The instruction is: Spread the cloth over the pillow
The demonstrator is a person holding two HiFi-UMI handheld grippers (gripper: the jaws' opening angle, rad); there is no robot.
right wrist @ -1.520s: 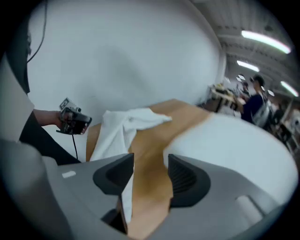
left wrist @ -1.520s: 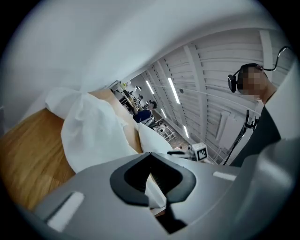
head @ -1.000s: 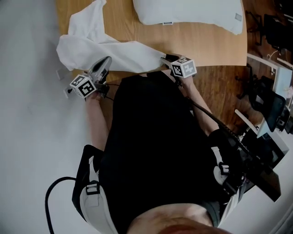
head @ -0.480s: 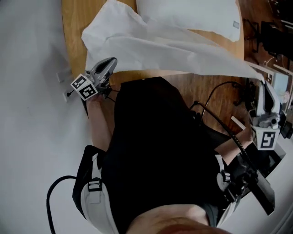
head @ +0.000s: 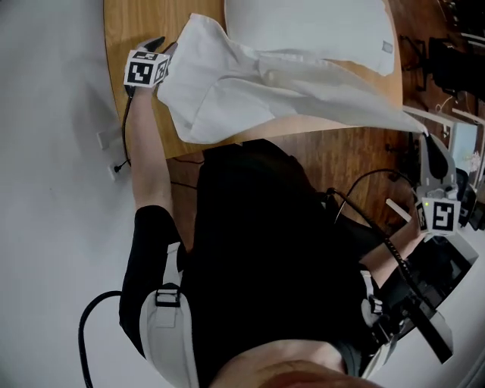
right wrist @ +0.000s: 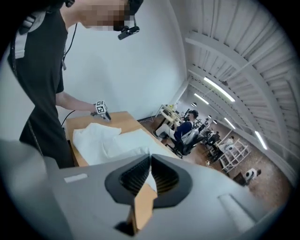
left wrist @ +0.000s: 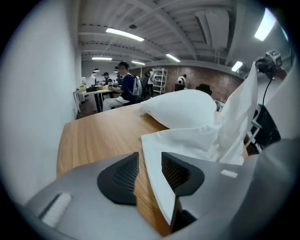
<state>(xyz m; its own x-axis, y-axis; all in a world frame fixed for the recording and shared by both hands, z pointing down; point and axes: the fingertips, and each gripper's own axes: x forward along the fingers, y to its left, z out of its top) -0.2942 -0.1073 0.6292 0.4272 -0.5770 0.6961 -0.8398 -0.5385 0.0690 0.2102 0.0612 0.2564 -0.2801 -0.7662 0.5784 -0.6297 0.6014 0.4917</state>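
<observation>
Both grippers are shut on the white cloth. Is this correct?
Not quite. Only the right gripper is shut on the white cloth. The left gripper view shows the left gripper with its fingers apart: they have just been opening, and the cloth's edge lies between them.

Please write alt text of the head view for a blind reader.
From above, a person holds a white cloth stretched over a wooden table, in front of a white pillow. The right gripper is shut on one corner; the left gripper's jaws have just been opening, cloth edge between them.
</observation>
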